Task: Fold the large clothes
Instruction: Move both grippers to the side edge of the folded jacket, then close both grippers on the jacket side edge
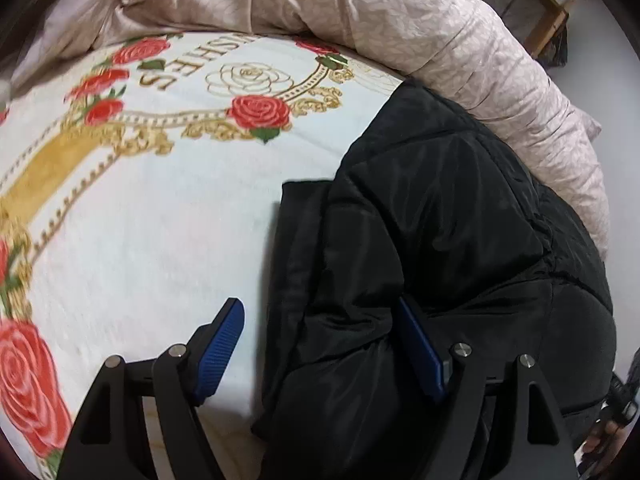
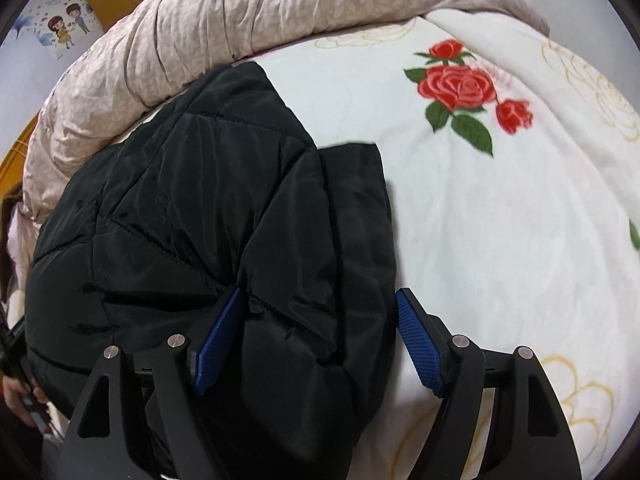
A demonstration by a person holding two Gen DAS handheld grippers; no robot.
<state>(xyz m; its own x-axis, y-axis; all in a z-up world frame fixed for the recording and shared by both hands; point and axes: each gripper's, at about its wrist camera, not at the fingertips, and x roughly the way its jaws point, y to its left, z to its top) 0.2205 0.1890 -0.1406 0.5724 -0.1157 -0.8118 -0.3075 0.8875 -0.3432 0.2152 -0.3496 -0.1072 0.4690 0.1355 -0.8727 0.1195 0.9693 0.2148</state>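
Observation:
A black quilted puffer jacket lies bunched on a white bed blanket with red roses. In the left wrist view my left gripper is open, its jaws spread wide around the jacket's near left edge, with the right pad pressed into the fabric. In the right wrist view the same jacket fills the left half. My right gripper is open, its jaws straddling the jacket's near right edge, the left pad against the fabric and the right pad over the blanket.
A rolled beige duvet lies along the far side of the bed, touching the jacket; it also shows in the right wrist view. A wooden chair stands beyond the bed. A cartoon wall sticker is at the far left.

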